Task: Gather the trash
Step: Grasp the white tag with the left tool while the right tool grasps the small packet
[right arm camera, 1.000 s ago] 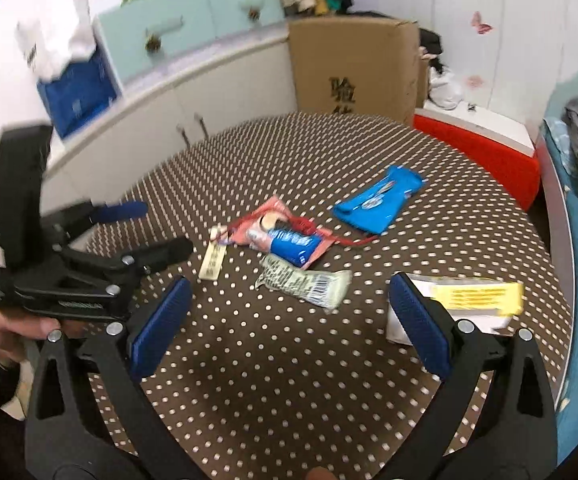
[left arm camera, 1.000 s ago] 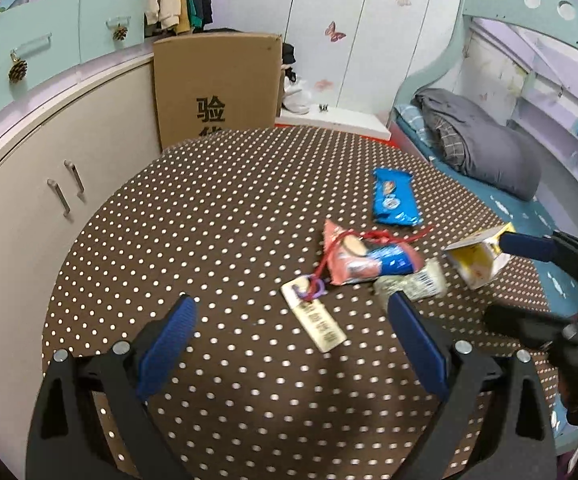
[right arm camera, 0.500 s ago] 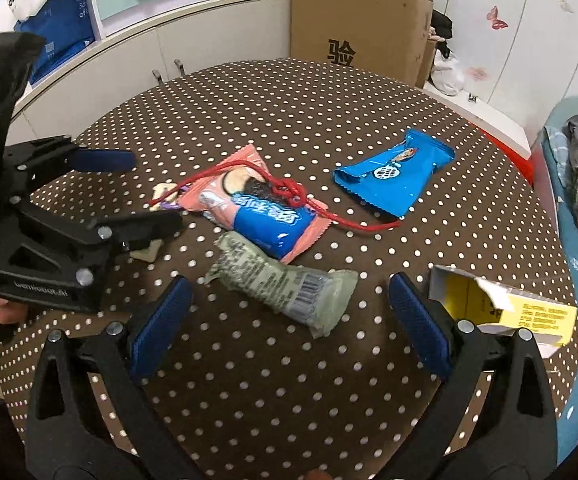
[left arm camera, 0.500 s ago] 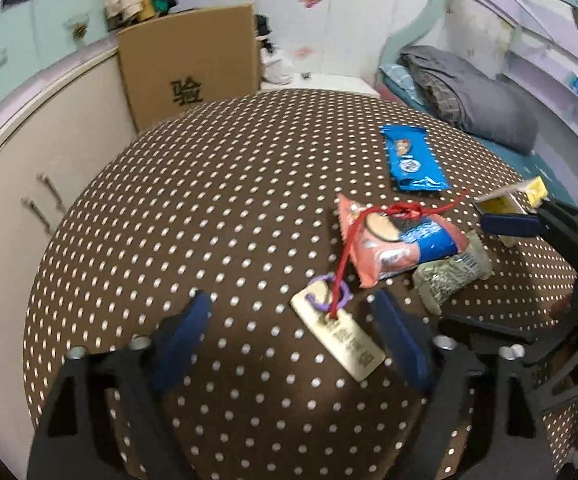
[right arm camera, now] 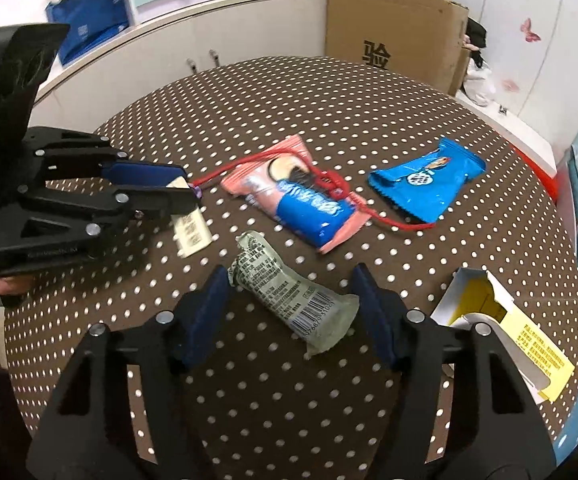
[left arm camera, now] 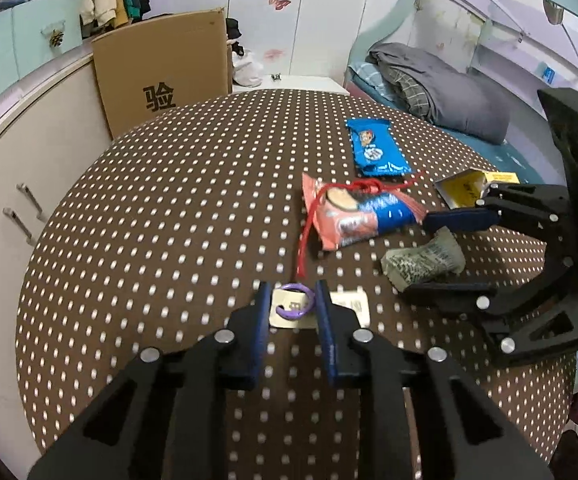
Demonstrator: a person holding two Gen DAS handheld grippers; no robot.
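On the brown dotted table [left arm camera: 149, 208] lies a cream tag [left arm camera: 289, 308] with a purple ring. My left gripper [left arm camera: 292, 300] is closing on its ring end, and the pads touch it on both sides. In the right wrist view the left gripper [right arm camera: 187, 186] pinches the tag [right arm camera: 191, 234] from the side. A grey-green wrapper [right arm camera: 289, 292] lies slantwise between the fingers of my right gripper [right arm camera: 291, 284], whose jaws are closing and stand near the wrapper's ends without squeezing it. A pink and blue snack packet [right arm camera: 301, 196] with a red string lies beyond.
A blue wrapper [right arm camera: 425, 178] lies farther back and a torn yellow and white carton [right arm camera: 501, 320] sits at the table's right edge. Behind the table stand a cardboard box [left arm camera: 161, 80] and pale cabinets [left arm camera: 13, 184]. A bed [left arm camera: 441, 92] is on the right.
Both pairs of jaws have narrowed. The left came down over the tag and closed on its ring end. The right sank over the grey-green wrapper, leaving the yellow carton to its right.
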